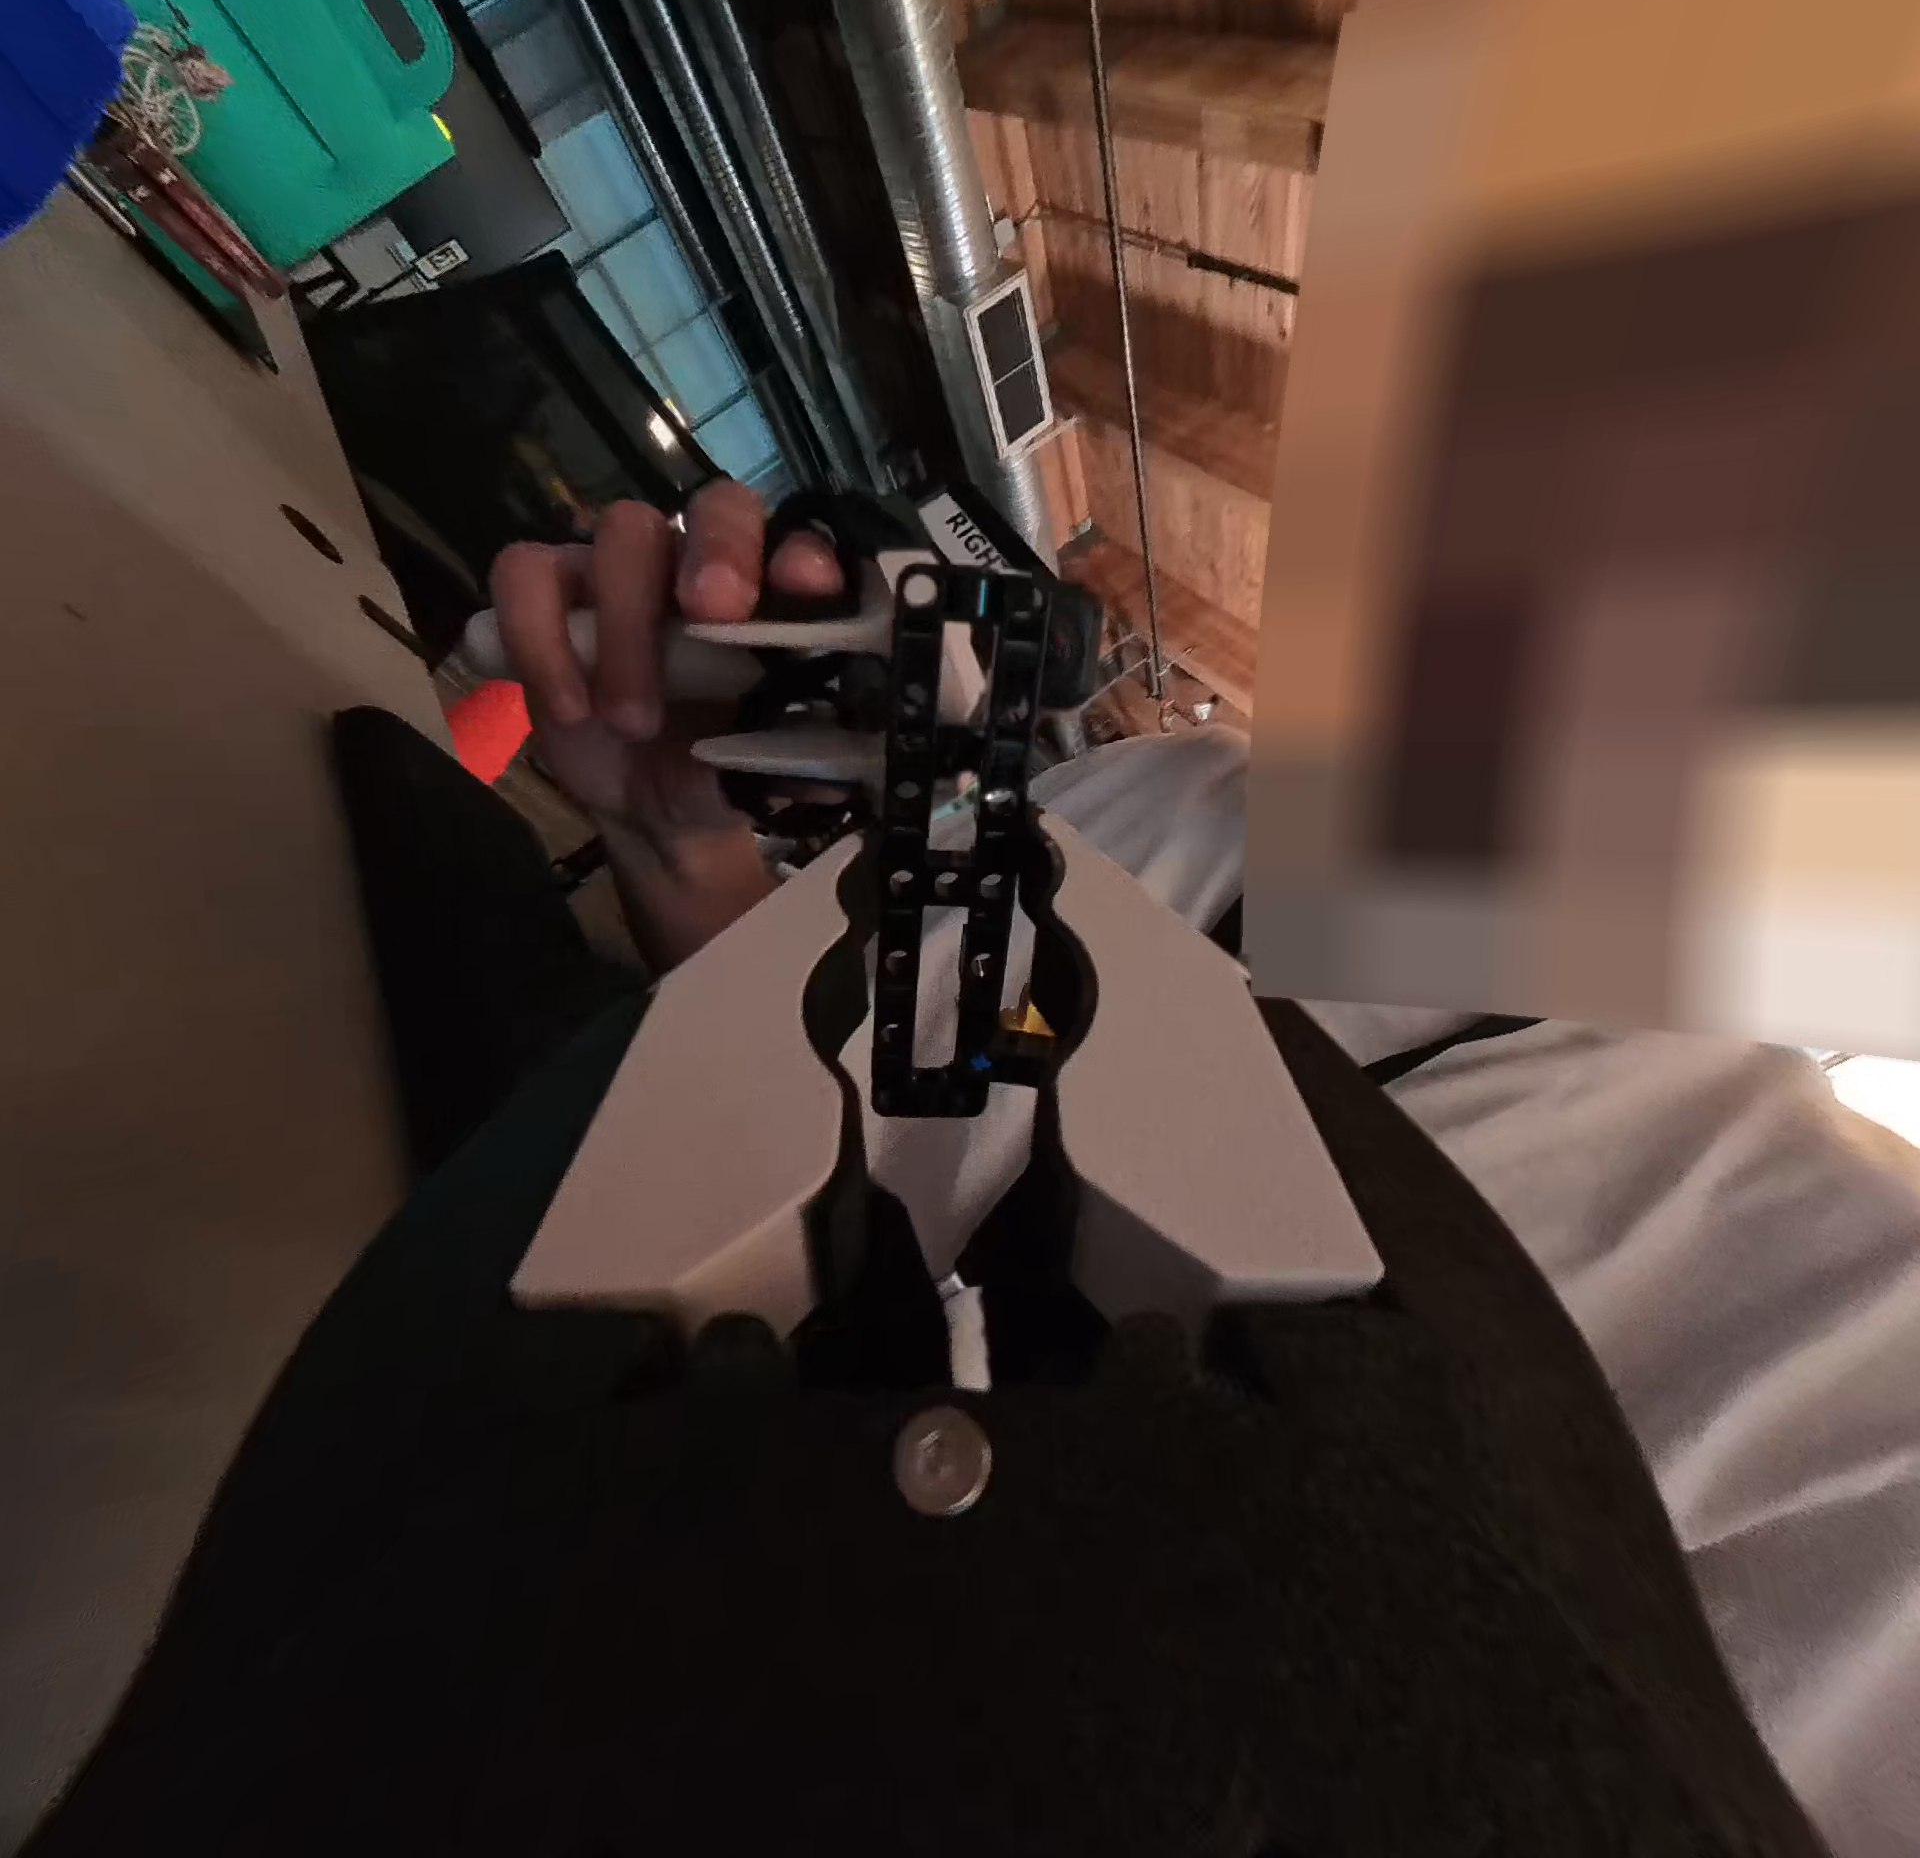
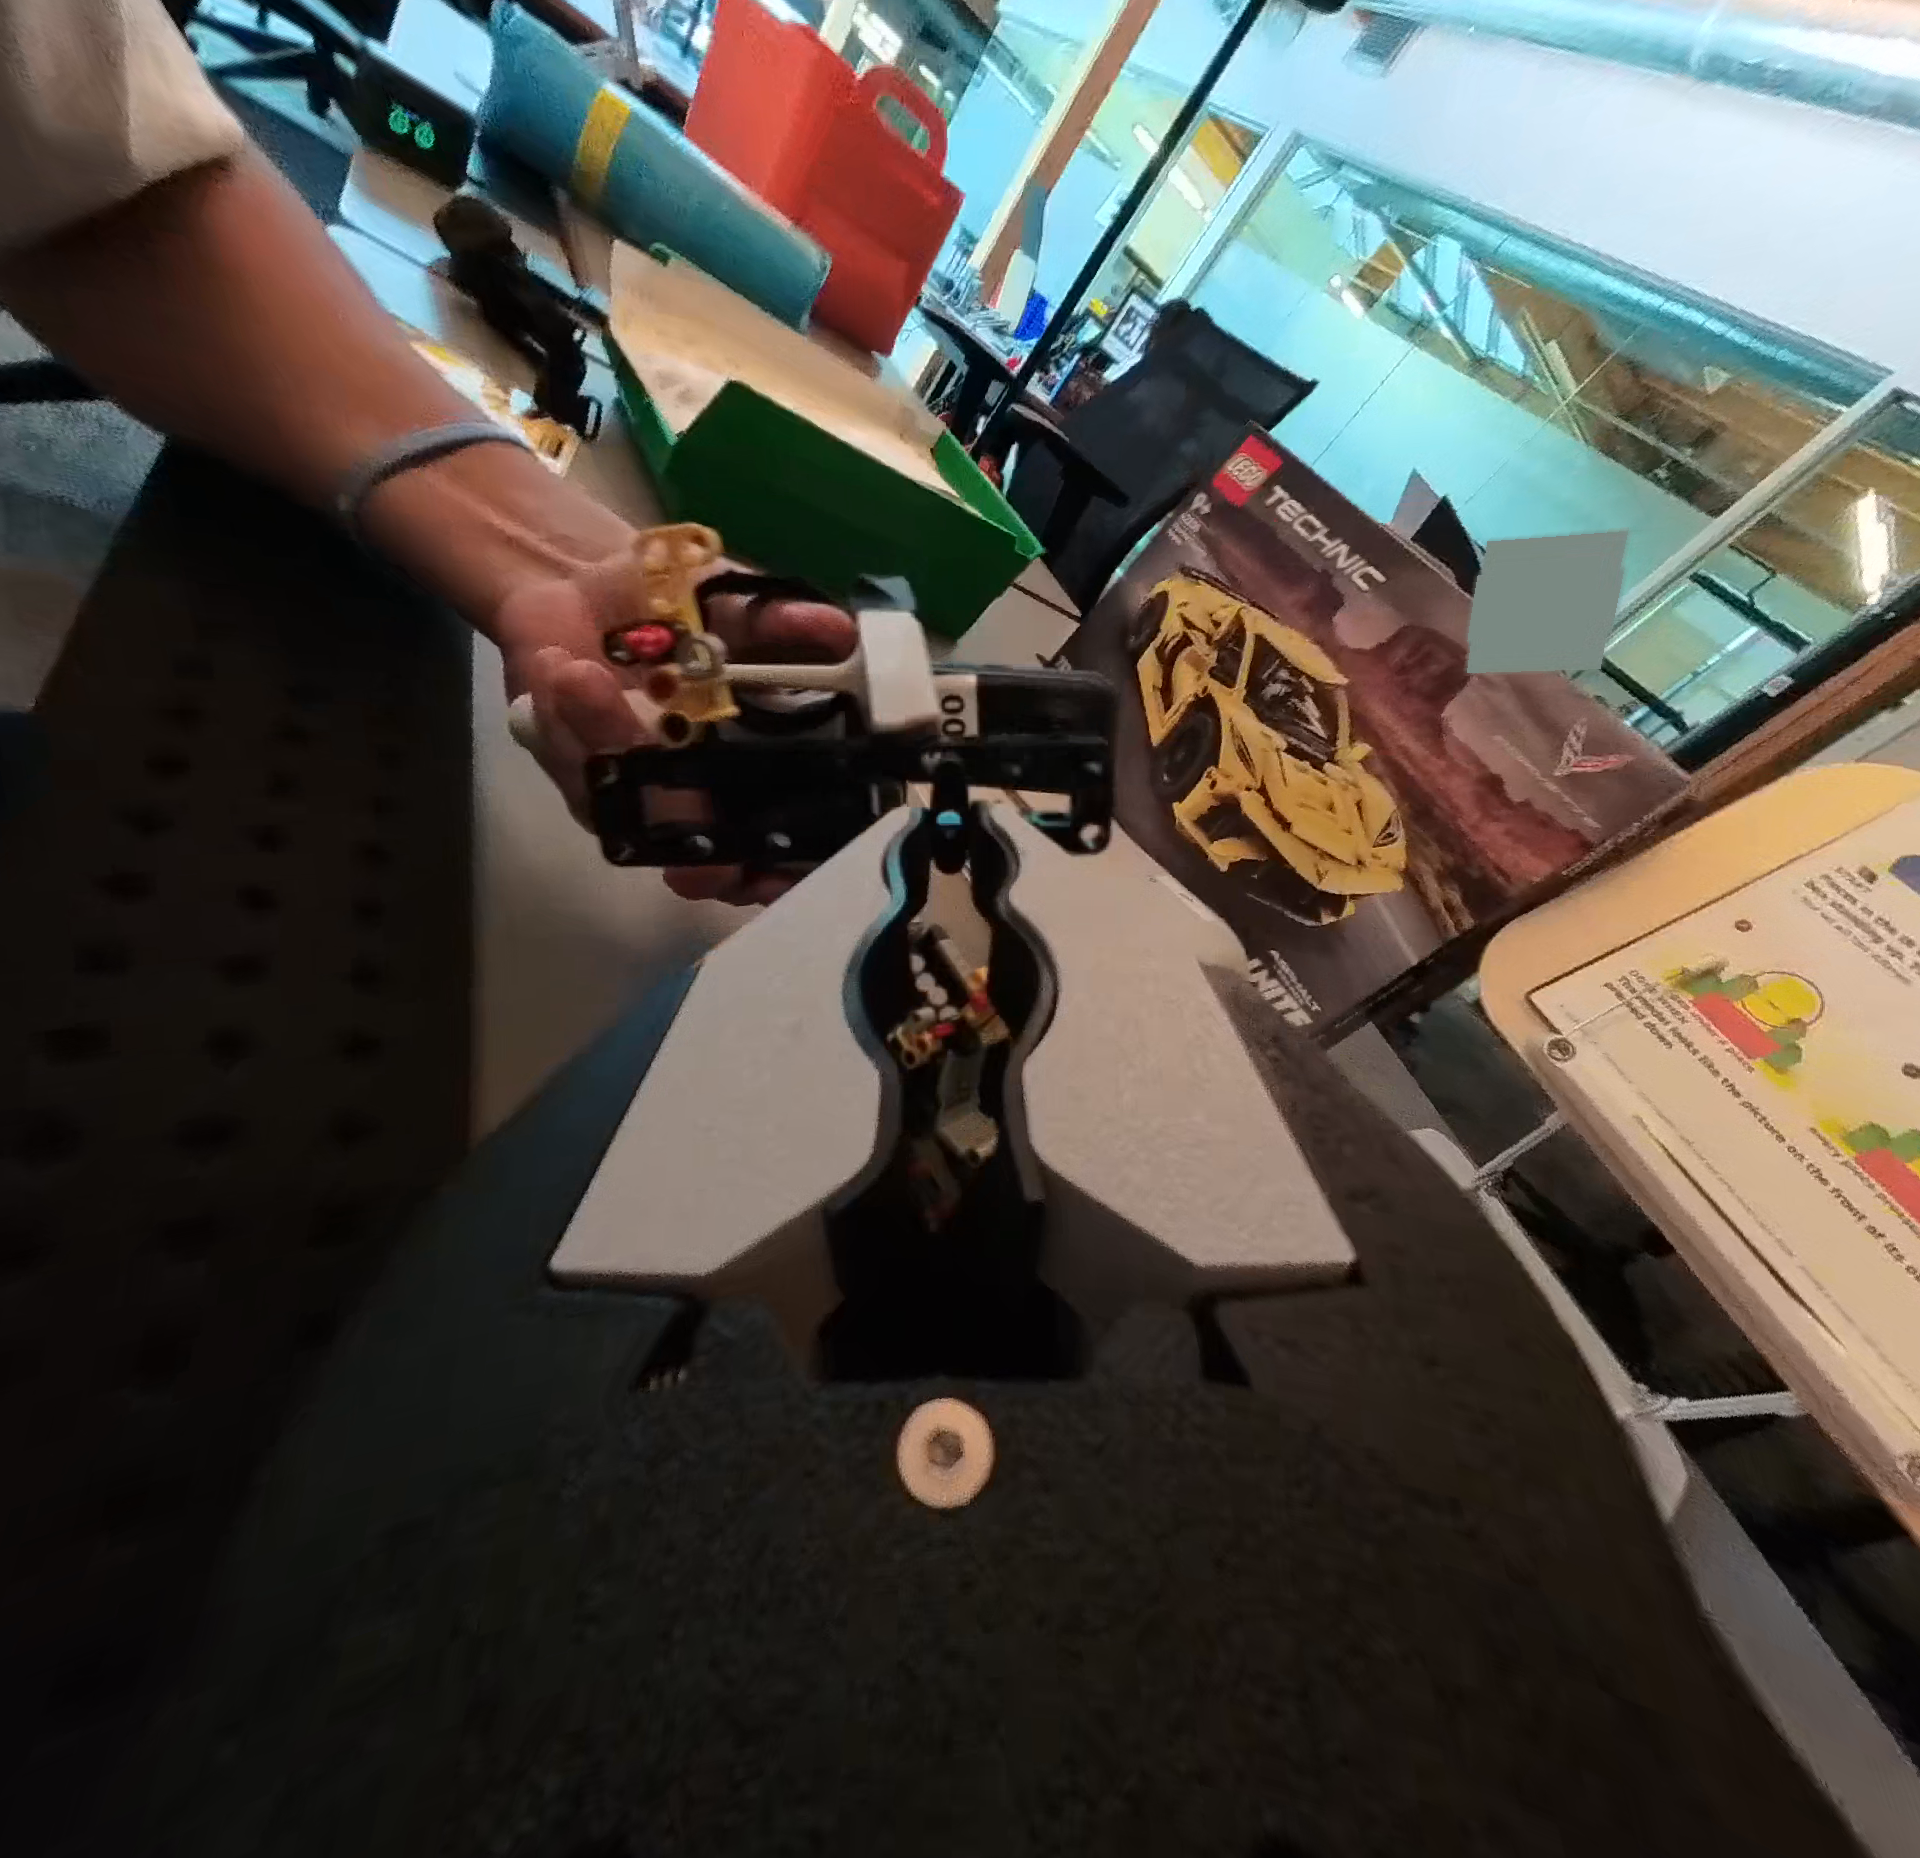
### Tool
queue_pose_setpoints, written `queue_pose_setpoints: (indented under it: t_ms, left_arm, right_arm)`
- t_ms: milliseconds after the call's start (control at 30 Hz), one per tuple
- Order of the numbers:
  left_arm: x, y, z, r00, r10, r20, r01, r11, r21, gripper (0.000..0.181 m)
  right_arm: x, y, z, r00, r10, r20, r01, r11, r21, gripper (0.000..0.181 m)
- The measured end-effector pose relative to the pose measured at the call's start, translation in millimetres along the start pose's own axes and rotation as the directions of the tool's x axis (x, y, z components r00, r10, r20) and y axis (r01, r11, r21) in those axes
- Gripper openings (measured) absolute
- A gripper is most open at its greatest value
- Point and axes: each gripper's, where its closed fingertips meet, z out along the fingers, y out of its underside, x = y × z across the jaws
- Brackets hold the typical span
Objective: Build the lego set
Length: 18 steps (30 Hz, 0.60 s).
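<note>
The left gripper (image 1: pixel 951 852), its white plastic fingers (image 1: pixel 727 1029) clenched, grips the black perforated lego beam frame (image 1: pixel 940 883). The right gripper (image 2: pixel 948 842) pinches a small black pin (image 2: pixel 945 806) against that frame's edge. Beyond the fingertips, a yellow-car lego box (image 2: pixel 1351 769) stands on the desk (image 2: pixel 540 873).

The frame (image 2: pixel 831 790) is black, with a yellow piece (image 2: pixel 686 624); the tray (image 2: pixel 831 499) is green, the bag (image 2: pixel 821 146) red.

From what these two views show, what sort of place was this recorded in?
Probably an office or shared workshop, not a home: exposed metal ducts along a wooden ceiling, glass partition walls, and a worktable carrying a green tray and the set's box.
</note>
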Motion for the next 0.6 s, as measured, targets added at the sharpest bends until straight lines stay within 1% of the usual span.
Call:
queue_pose_setpoints:
  t_ms: [100,233,433,600]
  left_arm:
    - [1,3,-2,0.999,-0.03,-0.023,0.03,1.0,-0.006,0.025]
    - [4,7,-1,0.999,-0.023,-0.035,0.021,0.999,-0.031,0.025]
    - [4,13,-1,0.998,-0.043,-0.037,0.04,0.996,-0.077,0.025]
    - [6,18,1,0.998,-0.046,-0.049,0.041,0.994,-0.099,0.025]
  right_arm:
    - [-1,-1,3,1.0,0.013,-0.01,-0.013,1.0,0.019,0.006]
    - [0,1,2,0.999,0.04,-0.002,-0.04,0.999,0.02,0.006]
    - [-2,1,1,1.0,0.014,0.023,-0.014,1.0,-0.006,0.006]
    - [-3,-2,0,0.994,0.099,0.048,-0.101,0.994,0.044,0.006]
